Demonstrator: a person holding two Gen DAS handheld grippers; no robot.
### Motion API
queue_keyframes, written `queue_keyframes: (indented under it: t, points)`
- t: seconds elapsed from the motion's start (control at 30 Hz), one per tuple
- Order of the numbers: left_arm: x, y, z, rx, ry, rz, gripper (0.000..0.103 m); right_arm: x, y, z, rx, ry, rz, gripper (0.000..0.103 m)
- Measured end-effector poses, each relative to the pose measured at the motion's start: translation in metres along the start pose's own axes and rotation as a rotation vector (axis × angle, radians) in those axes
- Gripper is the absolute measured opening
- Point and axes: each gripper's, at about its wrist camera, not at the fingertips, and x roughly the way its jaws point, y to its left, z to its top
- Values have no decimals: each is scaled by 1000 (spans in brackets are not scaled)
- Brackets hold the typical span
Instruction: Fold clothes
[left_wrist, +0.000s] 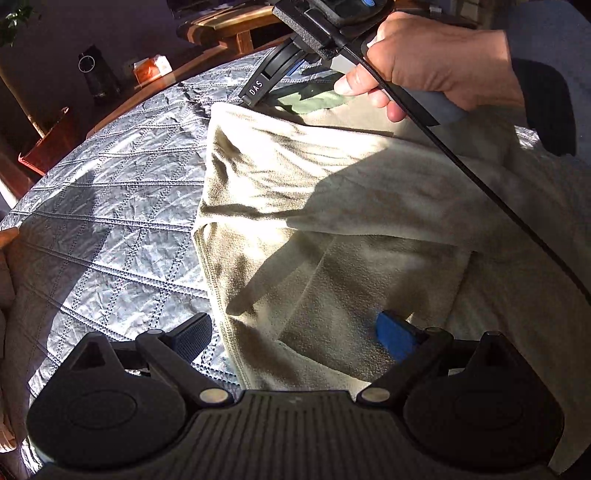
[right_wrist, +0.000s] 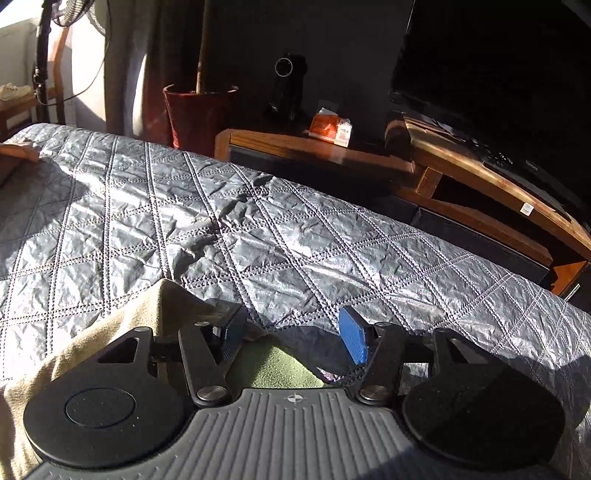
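Sunlight falls across the beige fleece garment (left_wrist: 332, 206) lying on the silver-grey quilted bedspread (left_wrist: 122, 206). Left gripper (left_wrist: 299, 332) straddles the garment's hem, jaws wide, gripping nothing. Right gripper (right_wrist: 295, 332), likewise parted and empty, hovers at the garment's corner; a wooden TV bench (right_wrist: 369, 155) stands beyond.

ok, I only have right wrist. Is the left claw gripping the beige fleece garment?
Observer: No. The left claw is open and straddles the stitched hem of the beige fleece garment. One pad is over the grey quilted bedspread.
Operator: Garment flat?
Observer: Partly. A large flap looks folded across it, with wrinkles towards the far corner.
Operator: Where's my right claw on it?
Observer: At the garment's corner farthest from the left claw, held by a bare hand.
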Motion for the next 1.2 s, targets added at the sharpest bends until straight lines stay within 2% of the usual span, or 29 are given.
queue_keyframes:
  t: [0.1,0.17,0.27,0.3,0.4,0.5,0.57,0.63,0.73,0.77,0.8,0.83,0.87,0.97,1.0,1.03,1.1,1.2]
  points:
    - [0,1,0,-2,0,0,95,-9,-20,-3,136,-22,37,58]
    - [-1,0,0,3,-2,4,95,-15,-29,-9,235,-46,128,58]
    - [-1,-1,-1,8,-3,9,96,-12,-34,-12,354,-32,306,57]
    - [-1,-1,-1,10,-3,9,96,-9,-34,-11,383,-24,365,56]
    - [0,-2,-1,14,-2,11,96,-3,-25,-3,363,4,424,58]
    - [1,-3,0,17,-3,12,96,1,-7,3,268,31,408,57]
    - [1,-3,0,18,-3,12,97,15,-1,2,262,83,376,56]
    - [2,-4,0,20,-4,12,97,18,1,1,275,41,367,57]
    - [3,-5,0,20,-4,13,98,25,15,8,238,34,333,61]
    - [3,-5,0,19,-3,12,98,22,22,9,203,36,336,61]
    - [3,-5,0,20,-4,13,98,19,27,11,172,38,341,57]
    - [3,-5,0,23,-5,14,98,16,28,12,174,35,358,43]
    - [3,-5,-1,26,-6,15,98,13,25,13,201,24,376,41]
    - [2,-5,-1,30,-8,17,98,8,-5,11,353,9,444,48]
    - [2,-5,-1,32,-9,17,98,10,-15,9,396,25,472,55]
    - [2,-5,-2,34,-10,18,98,12,-22,6,421,46,491,57]
    - [2,-6,-2,37,-10,19,98,17,-25,2,420,108,510,57]
    - [2,-6,-1,36,-10,20,98,20,-20,-1,388,153,523,56]
